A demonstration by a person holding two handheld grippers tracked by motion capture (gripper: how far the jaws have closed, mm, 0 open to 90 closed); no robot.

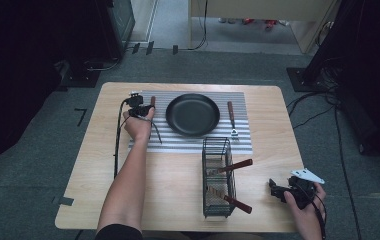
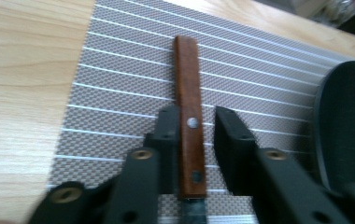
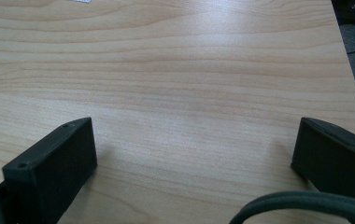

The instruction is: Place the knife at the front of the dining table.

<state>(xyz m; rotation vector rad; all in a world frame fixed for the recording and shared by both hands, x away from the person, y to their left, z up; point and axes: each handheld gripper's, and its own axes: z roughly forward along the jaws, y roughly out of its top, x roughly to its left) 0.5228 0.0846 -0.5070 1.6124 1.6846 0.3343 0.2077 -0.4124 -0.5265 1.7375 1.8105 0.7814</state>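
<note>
The wooden-handled table knife (image 2: 189, 121) lies flat on the grey striped woven placemat (image 2: 119, 93), just left of the round black frying pan (image 1: 192, 114), with its brown riveted handle pointing away from the person. The left gripper (image 2: 195, 133) straddles that handle: one jaw touches its side, the other stands off with a gap, so the knife is not clamped. If the hand lifts away at a slant, the touching jaw could drag the handle and skew the knife or nudge it toward the pan. Across the pan lies a wooden-handled fork (image 1: 232, 120); nearer the person, the black wire basket (image 1: 217, 177) holds more cutlery. The right gripper (image 1: 280, 191) rests wide open and empty over the pale wooden table (image 3: 189, 70).
</note>
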